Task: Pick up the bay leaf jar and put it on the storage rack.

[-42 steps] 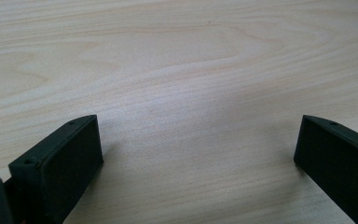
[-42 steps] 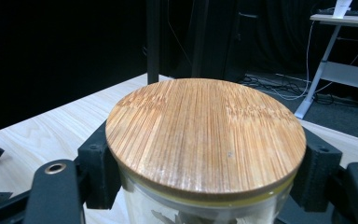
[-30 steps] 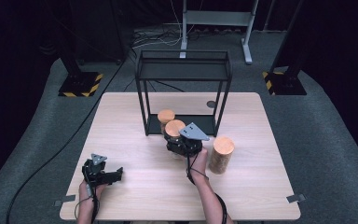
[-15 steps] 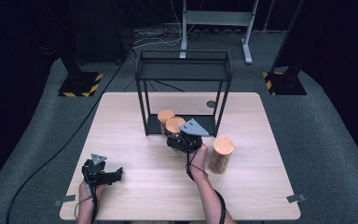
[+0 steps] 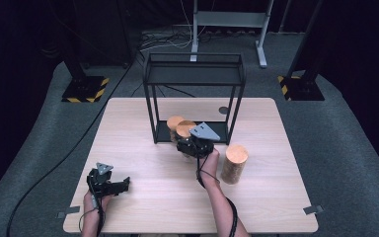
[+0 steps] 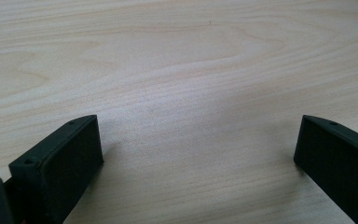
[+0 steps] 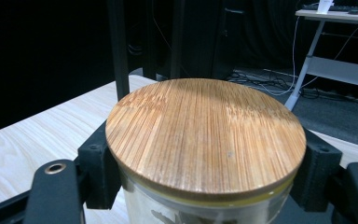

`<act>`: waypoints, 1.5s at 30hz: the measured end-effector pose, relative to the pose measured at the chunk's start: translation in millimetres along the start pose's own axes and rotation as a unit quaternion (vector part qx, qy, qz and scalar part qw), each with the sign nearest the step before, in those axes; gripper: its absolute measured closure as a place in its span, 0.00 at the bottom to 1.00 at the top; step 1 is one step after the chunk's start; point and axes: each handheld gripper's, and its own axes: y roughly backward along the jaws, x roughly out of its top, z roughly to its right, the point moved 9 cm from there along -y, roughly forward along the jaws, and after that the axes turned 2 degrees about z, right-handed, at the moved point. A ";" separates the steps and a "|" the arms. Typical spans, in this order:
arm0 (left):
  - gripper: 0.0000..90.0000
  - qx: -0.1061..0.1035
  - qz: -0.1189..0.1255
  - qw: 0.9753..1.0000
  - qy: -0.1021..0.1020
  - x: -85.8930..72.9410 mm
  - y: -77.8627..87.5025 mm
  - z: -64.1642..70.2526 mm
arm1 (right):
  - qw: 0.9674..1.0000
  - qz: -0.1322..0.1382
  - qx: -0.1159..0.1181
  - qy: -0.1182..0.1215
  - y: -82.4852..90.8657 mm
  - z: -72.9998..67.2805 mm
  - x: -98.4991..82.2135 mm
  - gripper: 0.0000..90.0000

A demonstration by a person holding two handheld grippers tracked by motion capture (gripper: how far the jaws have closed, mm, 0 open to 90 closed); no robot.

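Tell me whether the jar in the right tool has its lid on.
On. The round bamboo lid sits flat on the clear glass jar, gripped by the right tool.

From my remote seat I find no readable text, no labels, no brands, no numbers, only yellow-and-black hazard stripes on the black floor stand bases [image 5: 84,90], bearing no lettering
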 end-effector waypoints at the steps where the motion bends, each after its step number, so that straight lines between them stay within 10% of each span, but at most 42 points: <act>1: 0.00 0.000 0.000 1.000 0.000 0.0 0.0 0.0 | 1.000 0.000 0.000 -0.001 -1.1 0.5 0.0 0.28; 45: 0.01 -0.001 0.000 1.000 -0.001 0.0 0.2 0.2 | 0.999 -0.010 -0.050 -0.016 -28.2 34.3 6.5 0.28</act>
